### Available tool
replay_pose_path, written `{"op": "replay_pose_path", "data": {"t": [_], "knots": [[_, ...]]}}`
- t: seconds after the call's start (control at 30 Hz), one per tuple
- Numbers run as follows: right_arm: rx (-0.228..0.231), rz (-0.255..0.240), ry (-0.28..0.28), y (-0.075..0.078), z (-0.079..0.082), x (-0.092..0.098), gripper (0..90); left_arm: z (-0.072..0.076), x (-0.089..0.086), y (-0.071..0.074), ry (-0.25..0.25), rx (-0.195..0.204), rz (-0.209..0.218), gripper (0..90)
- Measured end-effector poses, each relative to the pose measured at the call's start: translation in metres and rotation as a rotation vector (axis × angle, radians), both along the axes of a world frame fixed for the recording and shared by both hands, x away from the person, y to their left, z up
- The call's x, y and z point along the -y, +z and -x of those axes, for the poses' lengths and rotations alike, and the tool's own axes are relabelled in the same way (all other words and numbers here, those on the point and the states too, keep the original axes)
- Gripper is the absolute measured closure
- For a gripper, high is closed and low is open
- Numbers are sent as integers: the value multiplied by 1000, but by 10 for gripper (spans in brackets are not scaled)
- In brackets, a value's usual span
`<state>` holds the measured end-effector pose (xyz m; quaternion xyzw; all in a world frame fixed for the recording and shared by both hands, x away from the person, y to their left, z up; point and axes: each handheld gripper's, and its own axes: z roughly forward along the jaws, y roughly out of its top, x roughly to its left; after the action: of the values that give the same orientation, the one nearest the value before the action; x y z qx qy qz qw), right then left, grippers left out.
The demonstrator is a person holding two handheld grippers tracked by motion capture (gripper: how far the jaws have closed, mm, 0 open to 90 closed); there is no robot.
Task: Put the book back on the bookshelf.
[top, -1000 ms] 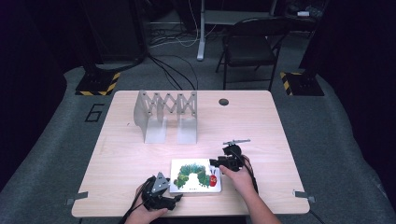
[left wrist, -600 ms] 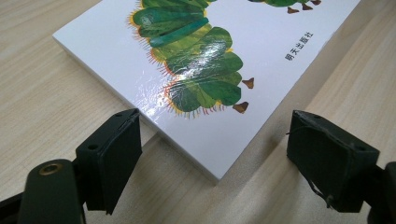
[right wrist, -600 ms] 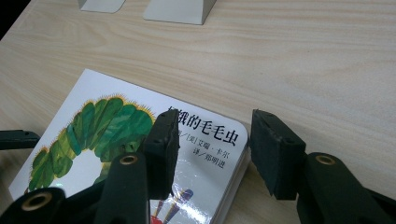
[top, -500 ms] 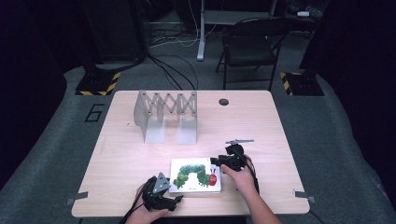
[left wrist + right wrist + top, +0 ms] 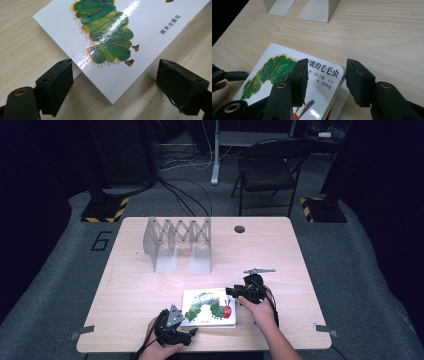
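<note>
A white picture book (image 5: 207, 307) with a green caterpillar on its cover lies near the table's front edge. My left gripper (image 5: 187, 326) sits at the book's near left corner. In the left gripper view the jaws (image 5: 113, 73) stand wide and have just been opening. The book's corner (image 5: 112, 37) lies between them, untouched. My right gripper (image 5: 232, 292) is at the book's far right corner. In the right gripper view its jaws (image 5: 325, 72) stand narrowly apart on the book (image 5: 274, 72), one pad on the cover and the other at the edge.
A grey folding rack (image 5: 177, 242) on two feet (image 5: 317, 10) stands behind the book, mid-table. A small dark grommet (image 5: 239, 229) sits near the far edge. Bare wood (image 5: 130, 290) lies left of the book. A folding chair (image 5: 265, 170) stands beyond the table.
</note>
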<state>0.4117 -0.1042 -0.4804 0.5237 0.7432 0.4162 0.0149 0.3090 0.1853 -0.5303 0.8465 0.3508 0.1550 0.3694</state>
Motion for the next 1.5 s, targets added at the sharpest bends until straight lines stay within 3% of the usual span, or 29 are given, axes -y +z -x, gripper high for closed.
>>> {"op": "replay_pose_path", "data": {"t": [0.27,0.47,0.77,0.9,1.1,1.23,1.4,1.5], "knots": [[30,-7,14,8,4,1,528,1,6,-2,41,18,-3,69],[22,-23,24,10,5,0,529,0,11,-3,81,2,-3,17],[23,-24,44,10,6,-7,528,0,13,-4,147,18,-12,0],[23,-37,47,11,5,-7,528,0,13,-2,132,34,-28,3],[16,-42,50,11,5,-8,525,2,15,3,78,85,-89,25],[18,-46,52,12,5,-9,521,3,16,3,84,107,-100,33],[19,-44,53,13,5,-9,520,4,17,3,61,121,-117,36],[24,-43,53,13,5,-10,519,6,18,4,38,150,-132,58]]}}
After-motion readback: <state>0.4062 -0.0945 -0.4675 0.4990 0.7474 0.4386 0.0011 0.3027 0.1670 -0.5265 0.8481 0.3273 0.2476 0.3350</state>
